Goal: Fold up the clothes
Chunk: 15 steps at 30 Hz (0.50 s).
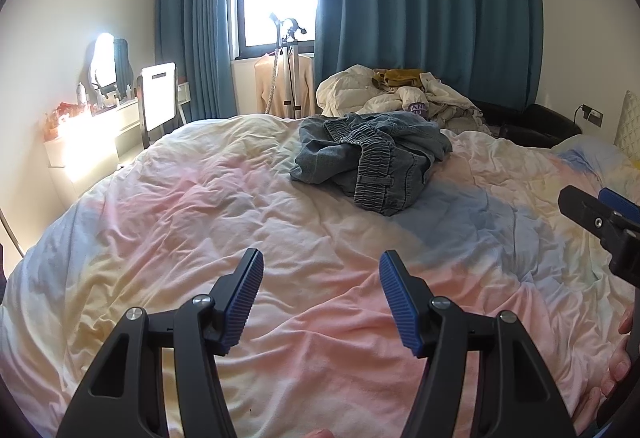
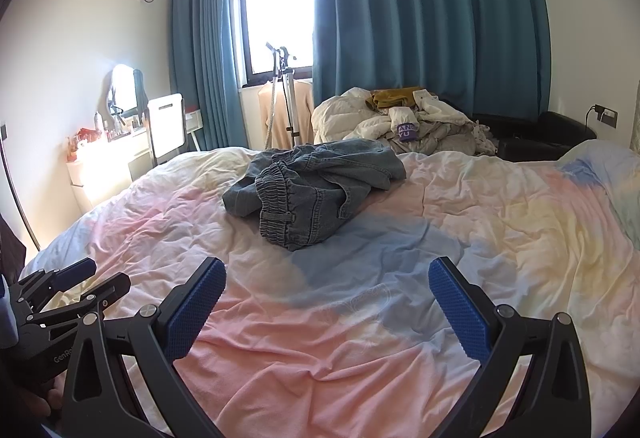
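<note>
Left wrist view: left tool (image 1: 321, 270) hangs over the bed w/ jaws spread wide, nothing btwn them, blue pads (image 1: 244, 302) clear of the pastel duvet (image 1: 180, 230). Crumpled denim jeans (image 1: 372, 162) lie in a heap further up the bed, well apart from both tools, elastic waistband facing us. Right tool (image 1: 600, 214) pokes in at the right edge. Right wrist view: right tool (image 2: 326, 278) also released, jaws wide, empty, above the duvet; jeans (image 2: 312, 190) ahead, a bit left of centre. Behind the bed, a pile of pale laundry (image 2: 400, 118) sits by teal curtains (image 2: 432, 18); dressing desk (image 2: 116, 154) stands at the left wall.
</note>
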{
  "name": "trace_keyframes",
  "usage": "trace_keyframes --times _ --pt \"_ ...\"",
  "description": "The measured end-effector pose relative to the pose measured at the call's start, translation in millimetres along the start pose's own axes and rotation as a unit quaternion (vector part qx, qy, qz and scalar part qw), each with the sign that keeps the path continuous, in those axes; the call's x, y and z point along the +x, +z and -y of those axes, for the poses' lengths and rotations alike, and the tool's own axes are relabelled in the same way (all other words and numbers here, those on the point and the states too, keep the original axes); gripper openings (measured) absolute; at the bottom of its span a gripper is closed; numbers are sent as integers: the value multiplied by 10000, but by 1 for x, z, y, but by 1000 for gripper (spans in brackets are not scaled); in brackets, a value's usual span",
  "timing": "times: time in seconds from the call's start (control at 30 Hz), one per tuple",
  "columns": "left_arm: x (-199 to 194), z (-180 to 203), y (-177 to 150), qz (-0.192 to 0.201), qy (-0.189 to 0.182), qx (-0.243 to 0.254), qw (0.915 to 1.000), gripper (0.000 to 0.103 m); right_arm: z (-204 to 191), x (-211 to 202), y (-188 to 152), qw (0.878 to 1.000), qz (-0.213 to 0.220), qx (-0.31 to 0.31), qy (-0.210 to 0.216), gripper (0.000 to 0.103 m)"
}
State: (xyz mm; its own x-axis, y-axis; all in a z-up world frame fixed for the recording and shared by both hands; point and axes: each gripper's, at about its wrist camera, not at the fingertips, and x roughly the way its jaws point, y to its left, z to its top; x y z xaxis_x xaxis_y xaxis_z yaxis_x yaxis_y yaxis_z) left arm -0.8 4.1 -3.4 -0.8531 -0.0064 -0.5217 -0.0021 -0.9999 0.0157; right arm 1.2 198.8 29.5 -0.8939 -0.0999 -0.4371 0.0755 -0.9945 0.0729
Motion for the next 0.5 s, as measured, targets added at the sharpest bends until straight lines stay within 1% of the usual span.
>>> trace_keyframes --times 0.33,0.47,0.5 --pt "5 2 -1 -79 36 56 9999 63 0 -1 1 10000 6 47 -27 103" --pt "16 3 5 -220 -91 -12 9997 63 5 0 7 9997 41 224 -58 103" --pt "23 2 9 -300 -217 -86 9993 62 6 0 8 9996 64 254 -70 103"
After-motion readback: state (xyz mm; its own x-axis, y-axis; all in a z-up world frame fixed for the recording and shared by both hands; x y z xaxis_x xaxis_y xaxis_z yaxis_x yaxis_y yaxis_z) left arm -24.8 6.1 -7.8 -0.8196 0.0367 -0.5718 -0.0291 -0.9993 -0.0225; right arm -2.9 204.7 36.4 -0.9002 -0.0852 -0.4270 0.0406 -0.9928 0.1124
